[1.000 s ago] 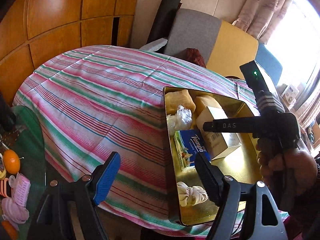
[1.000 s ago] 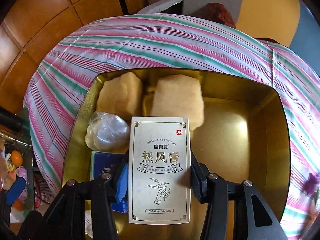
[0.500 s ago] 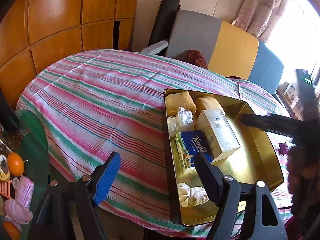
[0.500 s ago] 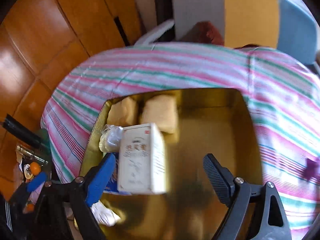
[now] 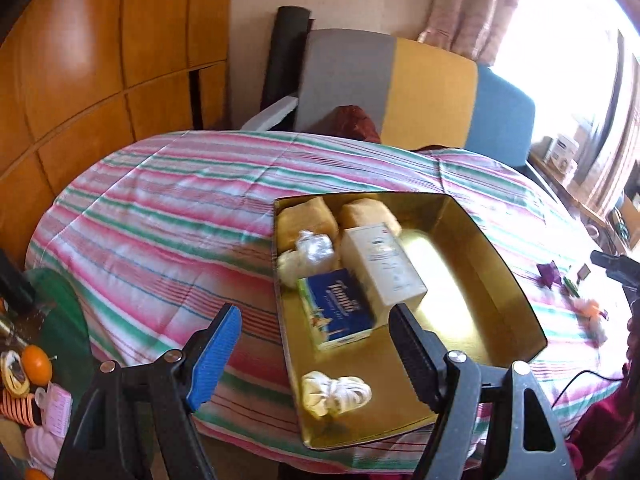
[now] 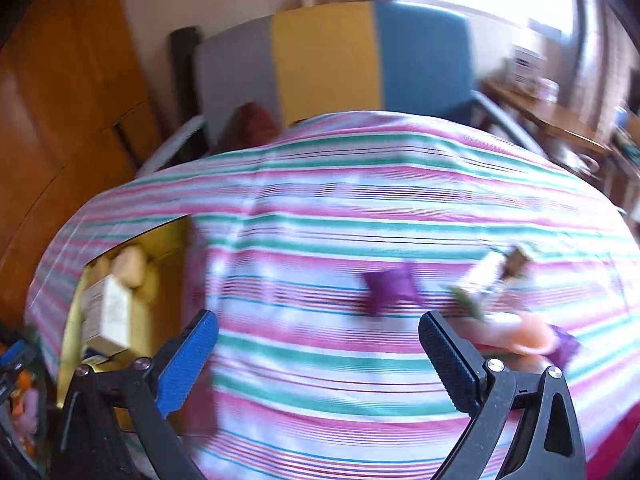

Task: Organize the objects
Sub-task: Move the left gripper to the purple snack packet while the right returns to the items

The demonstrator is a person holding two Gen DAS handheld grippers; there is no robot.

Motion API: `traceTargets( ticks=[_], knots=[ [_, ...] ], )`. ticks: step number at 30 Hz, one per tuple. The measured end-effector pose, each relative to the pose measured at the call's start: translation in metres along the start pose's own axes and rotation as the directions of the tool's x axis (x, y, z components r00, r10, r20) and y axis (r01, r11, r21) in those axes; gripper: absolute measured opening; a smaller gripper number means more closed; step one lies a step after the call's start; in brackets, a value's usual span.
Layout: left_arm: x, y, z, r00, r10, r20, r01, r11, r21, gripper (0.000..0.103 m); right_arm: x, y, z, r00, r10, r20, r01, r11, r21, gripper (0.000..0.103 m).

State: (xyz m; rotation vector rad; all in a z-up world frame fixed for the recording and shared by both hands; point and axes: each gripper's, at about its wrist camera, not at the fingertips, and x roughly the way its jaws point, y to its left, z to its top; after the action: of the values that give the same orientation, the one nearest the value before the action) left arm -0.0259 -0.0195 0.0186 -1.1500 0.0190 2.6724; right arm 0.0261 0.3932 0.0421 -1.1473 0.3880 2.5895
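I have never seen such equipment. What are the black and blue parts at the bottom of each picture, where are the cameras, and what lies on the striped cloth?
No robot arm is here. A person holds one two-finger tool in each hand, and each tool carries a wide-angle camera looking forward along its fingers.

The left view shows the left tool, open and holding nothing. Beyond it a gold tray sits on the striped cloth. In the tray lie a cream carton, a blue tissue pack, two tan blocks, a clear plastic bundle and a white knotted cloth.

The right view, which is blurred, shows the right tool, also open and holding nothing, over the cloth. Ahead of it lie a purple object and other small items too blurred to name.
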Motion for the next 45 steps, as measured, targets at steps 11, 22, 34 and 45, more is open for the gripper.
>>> traceTargets(
  ticks=[11,22,34,45],
  knots=[
    [-0.005,-0.063,0.014,0.994,-0.108,0.001,0.107,0.983,0.149,0.077,-0.032,-0.179,-0.02,0.962,-0.262,0.073,0.227,0.922,0.313,0.103],
    [-0.001,-0.138,0.017,0.97,-0.239,-0.052,0.244,0.929,0.28,0.077,-0.04,-0.214,-0.036,0.966,-0.21,0.148,0.116,0.871,0.478,0.103],
    [0.008,-0.229,0.016,0.92,-0.353,-0.173,0.393,0.83,0.397,0.077,-0.045,-0.223,-0.043,0.966,-0.186,0.177,0.067,0.847,0.527,0.103],
    [0.044,-0.301,0.014,0.907,-0.32,-0.272,0.416,0.775,0.476,0.077,-0.044,-0.23,-0.044,0.971,-0.153,0.186,0.024,0.83,0.558,0.103]
  ],
)
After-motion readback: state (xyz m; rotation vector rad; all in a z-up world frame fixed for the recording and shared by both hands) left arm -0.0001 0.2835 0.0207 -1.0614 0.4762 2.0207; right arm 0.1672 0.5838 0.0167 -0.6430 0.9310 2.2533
